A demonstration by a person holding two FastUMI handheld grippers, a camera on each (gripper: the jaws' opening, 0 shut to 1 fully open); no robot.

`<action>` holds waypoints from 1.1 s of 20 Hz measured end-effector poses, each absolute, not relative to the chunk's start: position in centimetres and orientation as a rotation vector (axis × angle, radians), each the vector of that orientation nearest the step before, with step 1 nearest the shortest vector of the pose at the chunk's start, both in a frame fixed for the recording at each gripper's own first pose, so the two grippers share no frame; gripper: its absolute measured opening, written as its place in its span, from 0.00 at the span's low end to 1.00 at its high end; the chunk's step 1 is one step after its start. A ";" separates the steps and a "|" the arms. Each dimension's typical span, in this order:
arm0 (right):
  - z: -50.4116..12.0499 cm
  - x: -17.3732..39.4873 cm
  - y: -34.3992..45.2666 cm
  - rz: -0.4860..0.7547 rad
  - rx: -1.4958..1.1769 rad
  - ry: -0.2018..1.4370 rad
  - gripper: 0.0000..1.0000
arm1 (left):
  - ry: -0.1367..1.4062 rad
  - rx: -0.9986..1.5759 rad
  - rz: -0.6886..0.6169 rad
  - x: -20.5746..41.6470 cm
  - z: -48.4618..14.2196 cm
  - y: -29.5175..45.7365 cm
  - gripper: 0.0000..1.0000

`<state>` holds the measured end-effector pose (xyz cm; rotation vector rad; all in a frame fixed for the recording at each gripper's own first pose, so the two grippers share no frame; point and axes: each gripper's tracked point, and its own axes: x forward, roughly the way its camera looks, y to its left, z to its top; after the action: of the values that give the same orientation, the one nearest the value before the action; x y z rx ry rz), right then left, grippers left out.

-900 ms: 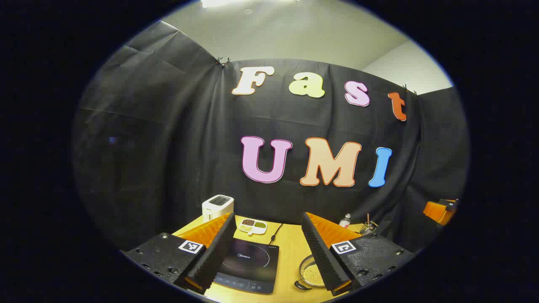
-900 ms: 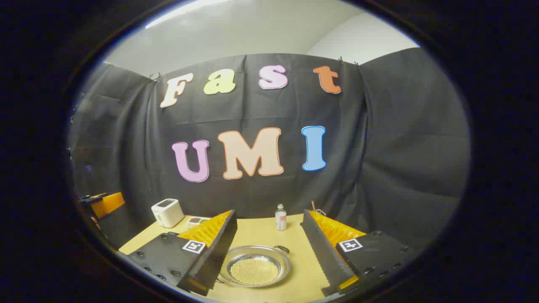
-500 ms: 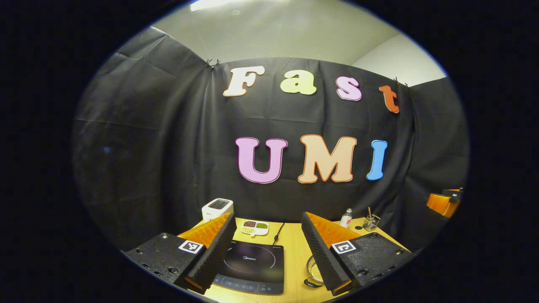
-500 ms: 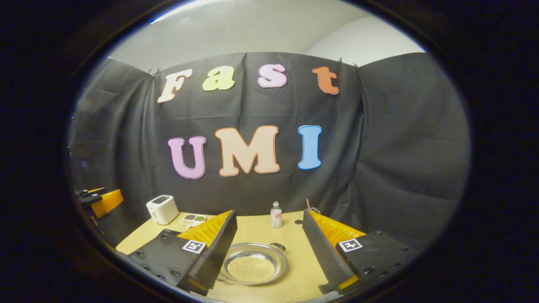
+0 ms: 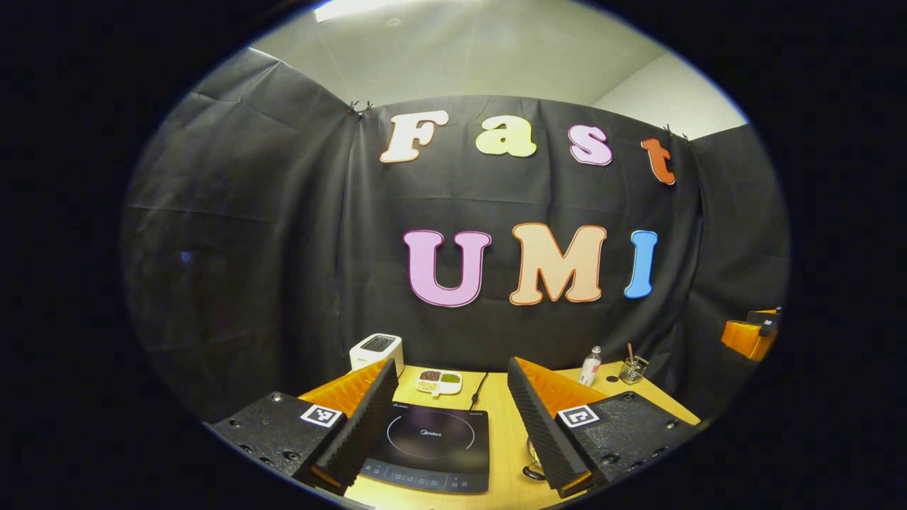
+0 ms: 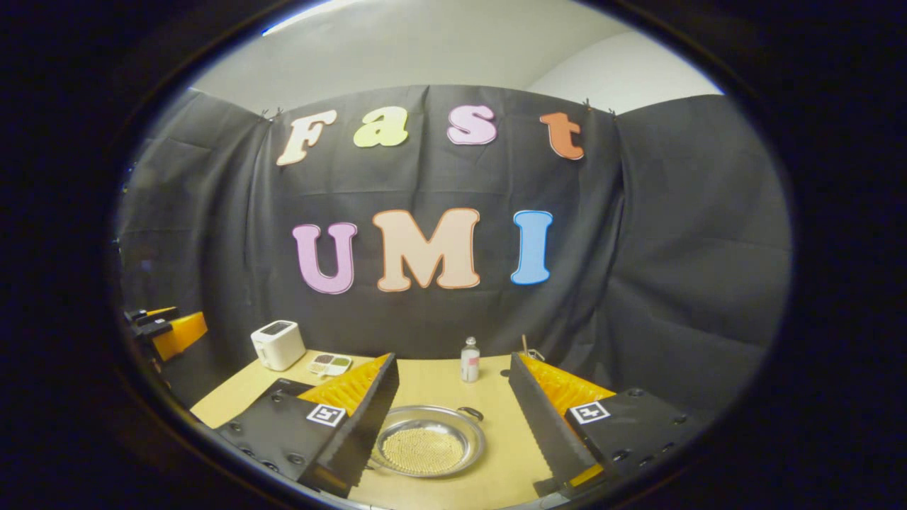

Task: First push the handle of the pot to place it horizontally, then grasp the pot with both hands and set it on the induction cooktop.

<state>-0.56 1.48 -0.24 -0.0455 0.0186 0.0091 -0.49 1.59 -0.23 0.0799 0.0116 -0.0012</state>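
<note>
I am holding both grippers level above the near edge of a wooden table [image 6: 439, 379], each one pointing toward the back of the booth. The left gripper [image 5: 448, 425] is spread wide with nothing between its fingers, and the black induction cooktop [image 5: 432, 448] is lying directly between and beyond them. A pale brand mark is printed at the centre of the cooktop's ring — too small for me to read. Each finger mount is carrying a square black-and-white tag.

The right gripper [image 6: 453, 418] is also spread wide and holding nothing. The pot [image 6: 429, 449], a shallow metal pan with pale grains in it, is resting on the table between this gripper's fingers, touching neither; one dark loop handle is showing at its far rim. In the left gripper view the pot is peeking out just beside the right-hand finger.

Beyond the fingertips are a white toaster [image 6: 278, 344], a small divided dish [image 5: 439, 382] and a little bottle [image 6: 469, 360].

Compared with half a second ago, the cooktop is sitting more centred between the left fingers, and the pot is nearly unchanged.
</note>
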 end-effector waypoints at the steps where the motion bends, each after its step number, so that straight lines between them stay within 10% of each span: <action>1: -0.4 -0.4 1.6 0.011 -0.044 0.019 0.94 | 0.014 0.080 0.005 -0.5 -0.3 1.8 0.95; 8: -1.1 0.4 2.9 0.040 -0.044 0.041 0.94 | 0.012 0.109 0.024 -0.2 0.2 2.7 0.91; 16: -1.2 1.1 3.9 0.056 -0.048 0.033 0.18 | 0.012 0.110 0.025 0.1 0.0 2.6 0.95; 17: -1.5 1.2 4.1 0.067 -0.062 0.037 0.27 | 0.016 0.107 0.030 0.1 -0.2 2.5 0.95; 19: -1.7 1.4 4.1 0.091 -0.071 0.046 0.08 | 0.017 0.100 0.040 0.2 -0.3 2.3 0.95; 22: -2.7 2.0 4.1 0.137 -0.070 0.083 0.18 | 0.014 0.094 0.062 0.4 -0.3 1.6 0.91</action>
<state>1.98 4.08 -2.72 -0.0699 0.0834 0.1372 0.36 1.56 -0.32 0.0941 0.0143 0.0615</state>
